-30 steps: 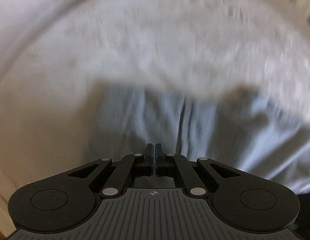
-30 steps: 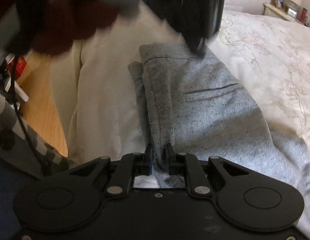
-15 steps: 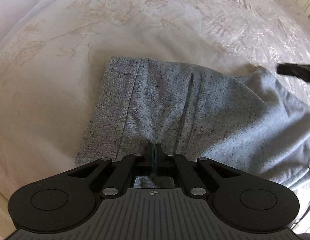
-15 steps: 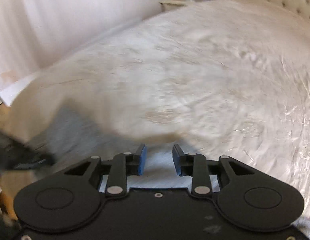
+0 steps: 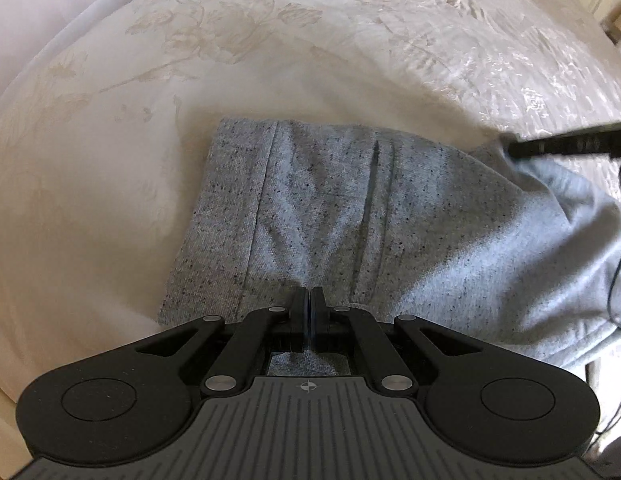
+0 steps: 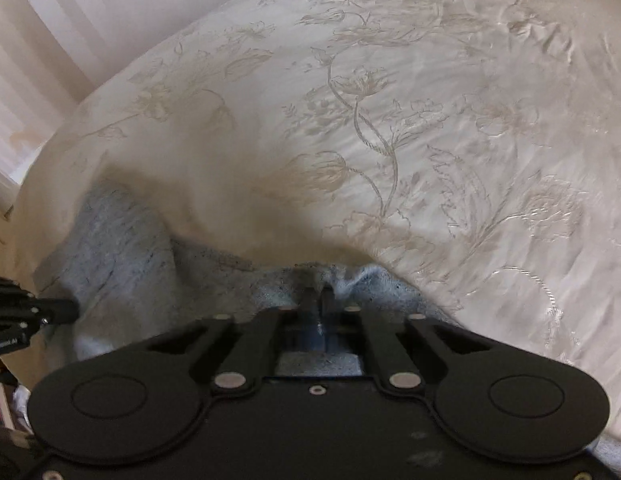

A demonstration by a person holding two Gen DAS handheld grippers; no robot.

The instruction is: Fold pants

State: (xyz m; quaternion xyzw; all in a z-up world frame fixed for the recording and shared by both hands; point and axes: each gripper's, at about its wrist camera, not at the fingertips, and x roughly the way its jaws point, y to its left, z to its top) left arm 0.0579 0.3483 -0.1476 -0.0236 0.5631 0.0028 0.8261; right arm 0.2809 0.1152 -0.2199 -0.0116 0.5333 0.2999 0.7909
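Half a second ago we had the right gripper (image 6: 317,294) spread open over the speckled grey knit pants (image 5: 350,220); now we have its fingers (image 6: 308,296) pinched together on a fold of that fabric, and the blur in both views has cleared

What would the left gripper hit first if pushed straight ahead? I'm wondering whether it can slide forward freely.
The left gripper is shut on the grey pants, so it would push straight into their fabric. Beyond the pants' far edge lies only the cream bedspread; depth there is unclear.
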